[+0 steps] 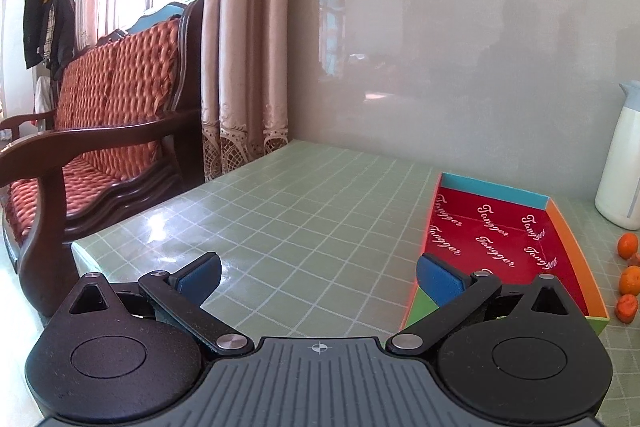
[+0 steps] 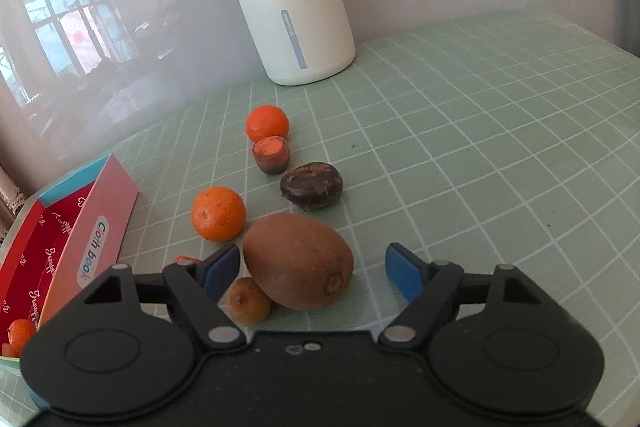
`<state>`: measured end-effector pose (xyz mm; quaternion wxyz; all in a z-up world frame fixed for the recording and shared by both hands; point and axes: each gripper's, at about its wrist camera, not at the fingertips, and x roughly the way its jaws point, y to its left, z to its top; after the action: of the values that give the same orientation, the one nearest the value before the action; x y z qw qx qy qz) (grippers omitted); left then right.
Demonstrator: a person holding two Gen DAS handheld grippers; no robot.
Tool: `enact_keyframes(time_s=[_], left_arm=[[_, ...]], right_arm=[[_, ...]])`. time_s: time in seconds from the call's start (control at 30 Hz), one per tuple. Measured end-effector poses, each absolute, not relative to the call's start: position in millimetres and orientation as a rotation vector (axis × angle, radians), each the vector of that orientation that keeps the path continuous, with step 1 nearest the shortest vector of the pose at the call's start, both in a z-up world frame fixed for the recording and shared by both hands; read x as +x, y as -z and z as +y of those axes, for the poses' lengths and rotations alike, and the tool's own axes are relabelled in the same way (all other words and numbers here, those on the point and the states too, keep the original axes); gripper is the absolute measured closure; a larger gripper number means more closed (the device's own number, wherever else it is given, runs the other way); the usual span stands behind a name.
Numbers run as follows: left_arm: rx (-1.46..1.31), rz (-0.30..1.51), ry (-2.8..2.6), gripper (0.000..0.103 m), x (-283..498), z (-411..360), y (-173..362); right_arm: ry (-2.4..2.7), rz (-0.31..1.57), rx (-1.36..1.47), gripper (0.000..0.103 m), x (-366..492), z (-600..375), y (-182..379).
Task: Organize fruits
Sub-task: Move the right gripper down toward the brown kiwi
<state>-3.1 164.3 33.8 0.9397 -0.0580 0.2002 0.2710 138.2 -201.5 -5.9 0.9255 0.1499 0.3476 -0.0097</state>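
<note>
Your left gripper (image 1: 318, 277) hangs with its jaws wide and nothing between them, over bare green grid mat (image 1: 280, 211), with the red-lined box (image 1: 496, 227) at its two o'clock; that box is where I judge the fruit belongs. Moving right, your right gripper (image 2: 312, 269) has its jaws spread around the kiwi (image 2: 298, 261), the left pad just beside its skin and the right pad clear of it, so nothing is gripped yet. The step in hand looks like picking up that kiwi; next you need to center it between the pads, press them onto it gently because it will bruise, lift, and carry it toward nine o'clock into the box. Mind the small brown fruit (image 2: 248, 301) tucked against the kiwi at seven o'clock, beside the left pad: it could be nudged or pinched. A tangerine (image 2: 218, 213) lies near at eleven o'clock, a dark round fruit (image 2: 312, 189) at twelve, and beyond them an orange-topped stub (image 2: 271, 155) and a second tangerine (image 2: 267, 123). The white thermos jug (image 2: 296, 11) stands far back, well clear.
</note>
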Motion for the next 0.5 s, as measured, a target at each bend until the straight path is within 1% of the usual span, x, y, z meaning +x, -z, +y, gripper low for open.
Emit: enact_keyframes(time_s=[0.5], left_arm=[[-0.142, 0.416, -0.553, 0.000, -2.5, 167.9, -33.4]], right_arm=[[0.056, 0.712, 0.215, 0.021, 142.6, -193.2, 7.3]])
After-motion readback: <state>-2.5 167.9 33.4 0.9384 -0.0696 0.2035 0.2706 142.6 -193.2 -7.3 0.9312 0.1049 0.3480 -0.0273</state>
